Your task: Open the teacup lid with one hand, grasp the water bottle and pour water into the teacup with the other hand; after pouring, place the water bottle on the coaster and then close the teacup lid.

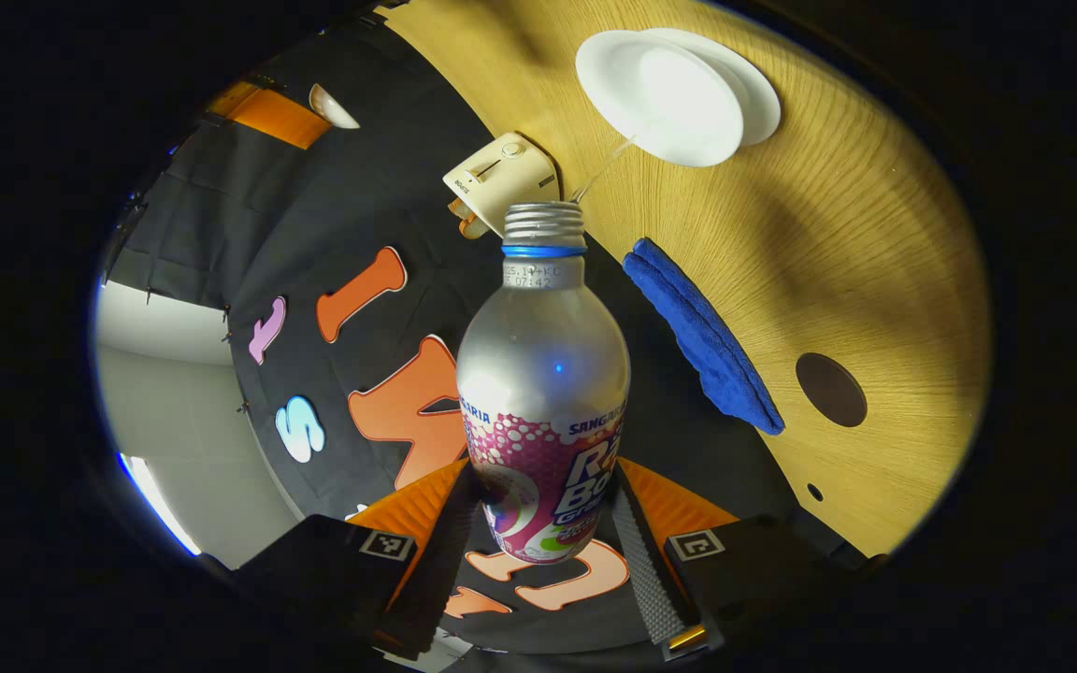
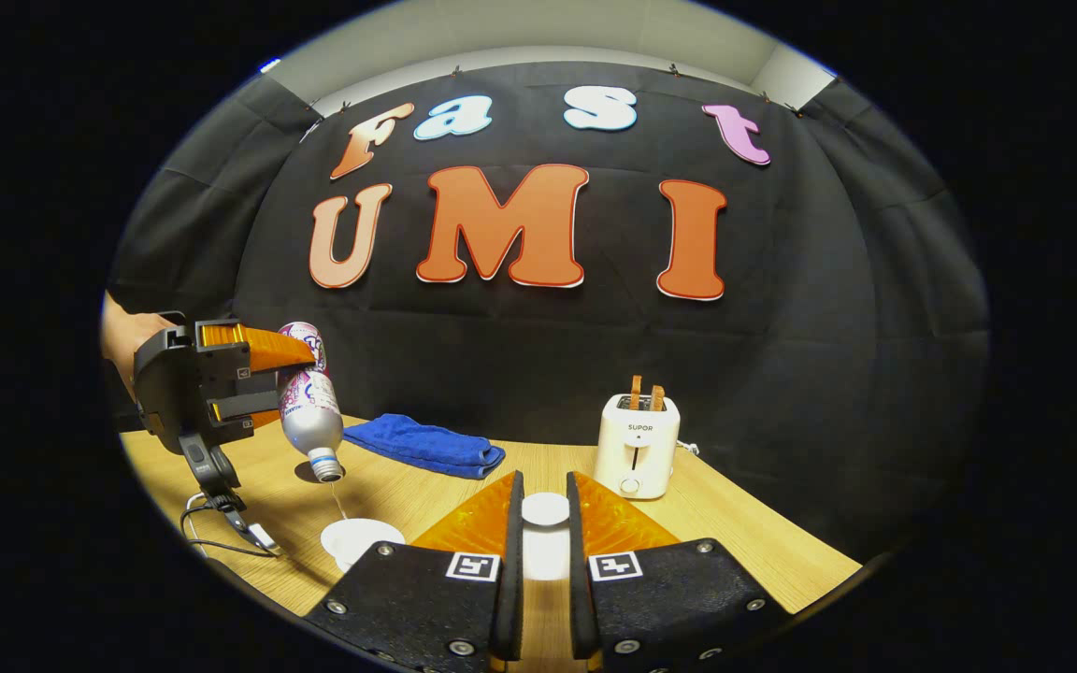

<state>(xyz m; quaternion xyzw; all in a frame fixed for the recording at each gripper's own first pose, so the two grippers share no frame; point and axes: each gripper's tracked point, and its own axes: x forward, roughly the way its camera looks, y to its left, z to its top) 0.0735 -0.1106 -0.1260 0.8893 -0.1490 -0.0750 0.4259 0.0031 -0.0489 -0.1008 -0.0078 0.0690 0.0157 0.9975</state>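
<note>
My left gripper [image 1: 543,481] is shut on the printed lower body of a silver water bottle [image 1: 543,374]. The bottle is tipped with its open threaded neck toward the table. A thin stream of water [image 1: 606,168] runs from it into the white teacup [image 1: 665,98], which stands on its saucer [image 1: 765,98]. In the right gripper view the bottle [image 2: 309,411] hangs neck-down over the open teacup [image 2: 361,539] at the front left. My right gripper [image 2: 544,486] is shut on the white teacup lid [image 2: 545,511], held to the right of the cup. A dark round coaster [image 1: 830,389] lies on the wooden table [image 1: 875,234].
A folded blue cloth [image 2: 422,444] lies near the table's back edge, between the cup and the coaster. A white toaster [image 2: 637,444] with toast in it stands at the back right. A cable [image 2: 221,533] trails from the left gripper onto the table. A hand [image 2: 122,341] holds that gripper.
</note>
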